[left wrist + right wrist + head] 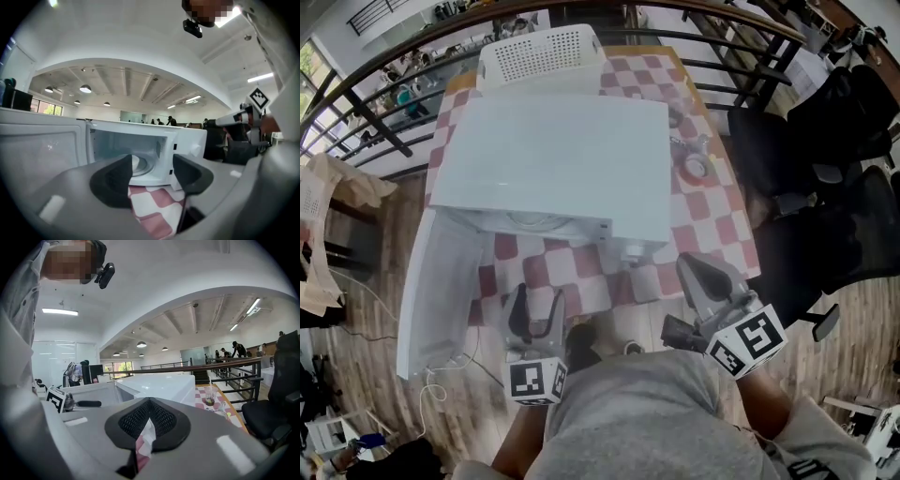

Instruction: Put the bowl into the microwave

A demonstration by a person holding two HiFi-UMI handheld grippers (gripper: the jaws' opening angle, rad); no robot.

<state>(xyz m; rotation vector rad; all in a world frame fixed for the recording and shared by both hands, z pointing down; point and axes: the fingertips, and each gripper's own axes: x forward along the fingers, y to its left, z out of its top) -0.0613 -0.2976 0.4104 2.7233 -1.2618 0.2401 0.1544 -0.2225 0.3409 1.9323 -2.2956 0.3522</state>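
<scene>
Looks like an open-plan office up on a mezzanine: black office chairs (pixel 811 159) on the right, railing (pixel 225 365) alongside, strip lights (pixel 60 311) overhead, people (pixel 236 348) working far off.

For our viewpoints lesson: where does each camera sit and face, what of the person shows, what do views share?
Head view: on the head, steeply down onto the microwave; shirt, left gripper, right gripper show.
Left gripper view: on that gripper, facing the microwave's open cavity; its fingers apart.
Right gripper view: on that gripper, facing the microwave and railing; its fingers together.
Shared: all show the microwave.
</scene>
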